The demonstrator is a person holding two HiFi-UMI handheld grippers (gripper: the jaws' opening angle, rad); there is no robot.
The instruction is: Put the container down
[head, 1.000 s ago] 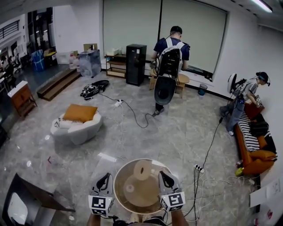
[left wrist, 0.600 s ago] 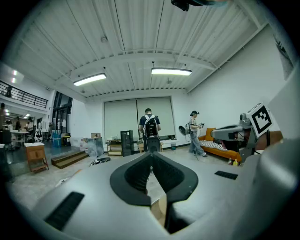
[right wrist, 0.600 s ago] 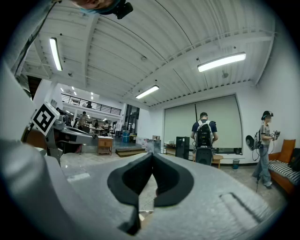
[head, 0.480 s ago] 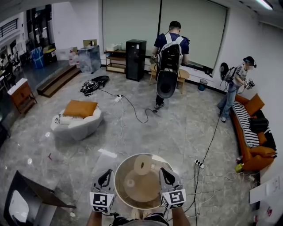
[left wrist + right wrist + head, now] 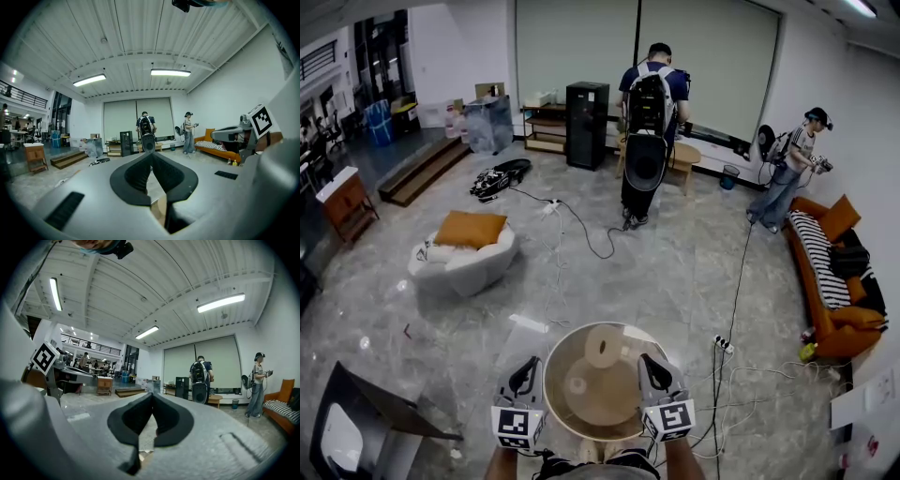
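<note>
Container is up off the floor, right below me in the head view, carried between the left gripper and the right gripper, one on each side of its rim. Both sets of jaws are together, tips meeting, and each gripper view shows a tan sliver low in the gap, which I take to be the rim pinched there. That's a thin hold, and it's my worry: if one side lowers ahead of the other the rim could slide out of a pinch, the container would tip, and the two pale rolls inside would slide or spill. I also can't see the spot straight beneath it, and there's a power strip with loose cable near on my right, so landing on a cord would leave it rocking. It's round, mouth facing straight up at me, its axis vertical, level as far as I can judge.
</note>
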